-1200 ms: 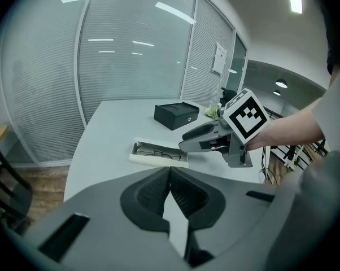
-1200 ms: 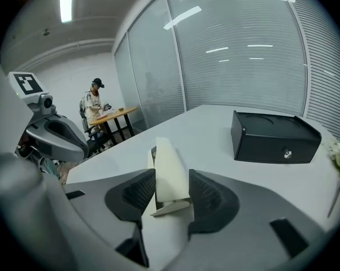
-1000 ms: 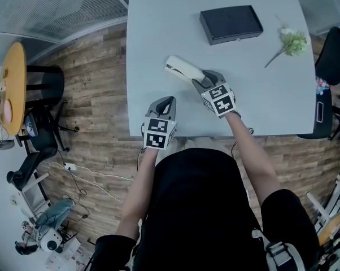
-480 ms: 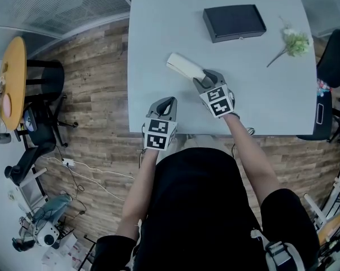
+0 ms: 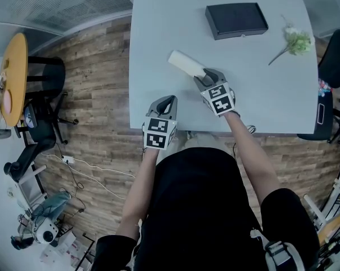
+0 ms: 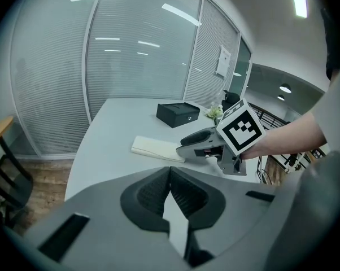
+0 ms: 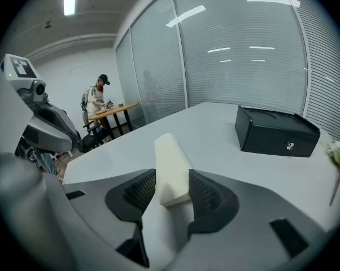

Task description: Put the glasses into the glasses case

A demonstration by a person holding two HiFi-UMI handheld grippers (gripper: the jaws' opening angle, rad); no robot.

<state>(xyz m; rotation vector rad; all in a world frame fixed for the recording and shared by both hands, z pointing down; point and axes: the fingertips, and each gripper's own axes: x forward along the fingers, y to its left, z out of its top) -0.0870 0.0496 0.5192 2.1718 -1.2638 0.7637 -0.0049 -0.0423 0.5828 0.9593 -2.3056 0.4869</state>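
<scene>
Near the surface's (image 5: 158,38) front edge, the right gripper's (image 5: 200,75) fingers (image 7: 208,196) have just closed in to pinch the cream case's (image 5: 186,64) near end. The left gripper's (image 5: 166,101) fingers (image 6: 188,195) are pressed together, empty. No glasses show. The step looks like securing the case, and the next move probably calls for opening it.

Bare surface (image 5: 158,33) runs open down the left side and along the near edge, where the left tool (image 5: 166,100), jaws together, hovers by the near left corner. At mid-surface the cream glasses case (image 5: 186,64) lies slantwise. Its near end is taken up by the right tool (image 5: 204,78), whose jaws have just been closing and sit against its sides. A black box (image 5: 236,20) blocks the far stretch, with a flower sprig (image 5: 294,41) to its right. An open lane separates case and box. A black chair (image 5: 335,58) crowds the right edge.
</scene>
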